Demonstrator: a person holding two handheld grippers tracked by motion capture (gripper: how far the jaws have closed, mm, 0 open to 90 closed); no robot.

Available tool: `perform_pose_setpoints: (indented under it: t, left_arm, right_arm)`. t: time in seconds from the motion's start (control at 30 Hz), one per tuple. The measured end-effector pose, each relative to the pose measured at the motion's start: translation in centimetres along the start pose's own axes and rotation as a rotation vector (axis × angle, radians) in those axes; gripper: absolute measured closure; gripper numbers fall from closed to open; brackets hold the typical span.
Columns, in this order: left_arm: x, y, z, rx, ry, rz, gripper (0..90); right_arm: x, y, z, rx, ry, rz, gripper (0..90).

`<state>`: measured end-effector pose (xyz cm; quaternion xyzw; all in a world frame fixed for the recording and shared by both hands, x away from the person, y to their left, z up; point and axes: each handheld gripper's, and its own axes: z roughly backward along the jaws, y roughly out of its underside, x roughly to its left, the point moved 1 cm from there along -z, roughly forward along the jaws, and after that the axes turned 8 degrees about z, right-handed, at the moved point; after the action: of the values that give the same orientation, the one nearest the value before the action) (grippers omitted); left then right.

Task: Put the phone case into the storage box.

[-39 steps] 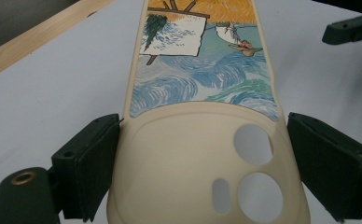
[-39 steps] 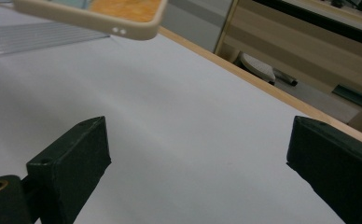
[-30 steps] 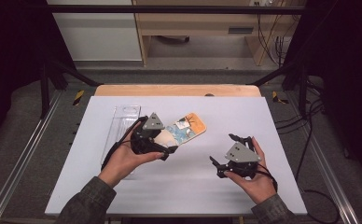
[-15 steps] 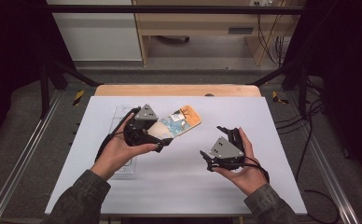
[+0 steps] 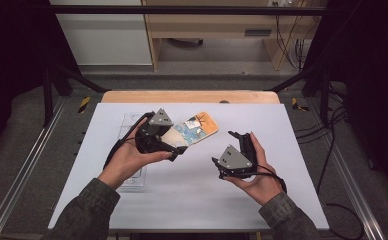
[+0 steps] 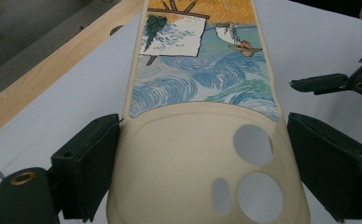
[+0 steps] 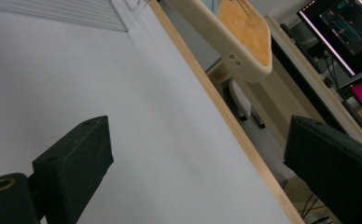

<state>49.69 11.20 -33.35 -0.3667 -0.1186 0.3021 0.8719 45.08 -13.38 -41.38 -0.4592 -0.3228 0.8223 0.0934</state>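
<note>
A cream phone case [image 5: 198, 129] with a blue-wave and orange-sky picture hangs tilted above the white table [image 5: 287, 150]. My left gripper [image 5: 174, 141] is shut on its camera-hole end. In the left gripper view the case [image 6: 202, 140] sits between both black pads [image 6: 93, 163], with my left gripper [image 6: 202, 177] clamped across its width. My right gripper [image 5: 223, 147] stands open to the right of the case, apart from it, jaws turned toward it. In the right gripper view the orange end of the case [image 7: 237, 32] floats beyond my right gripper [image 7: 198, 172], nothing between its pads.
A clear plastic box [image 5: 132, 177] lies on the table under the left hand, and shows as the ridged clear box [image 7: 53, 11] in the right gripper view. A wooden strip [image 5: 192, 96] runs along the table's far edge. A monitor [image 7: 351, 32] glows beyond it.
My right gripper has moved left and farther in, toward the case, and has turned its jaws toward it. The left gripper has shifted slightly with the case still held.
</note>
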Motion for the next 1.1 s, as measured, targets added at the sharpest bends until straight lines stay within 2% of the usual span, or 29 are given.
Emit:
perform_pose_setpoints:
  t: [0.4, 0.67, 1.1]
  left_arm:
    - [-0.4, -0.1, -0.1, 0.027, 0.002, -0.017, 11.6]
    - [-0.8, -0.1, -0.3, 0.041, 0.008, -0.029, 11.6]
    - [-0.9, 0.4, 0.0, 0.038, 0.015, -0.020, 11.6]
  right_arm:
    - [0.4, -1.1, -0.2, -0.010, 0.026, 0.091, 9.3]
    - [0.7, -1.9, -0.4, -0.022, 0.048, 0.130, 11.1]
    - [1.3, -3.1, -0.7, -0.035, 0.086, 0.239, 16.4]
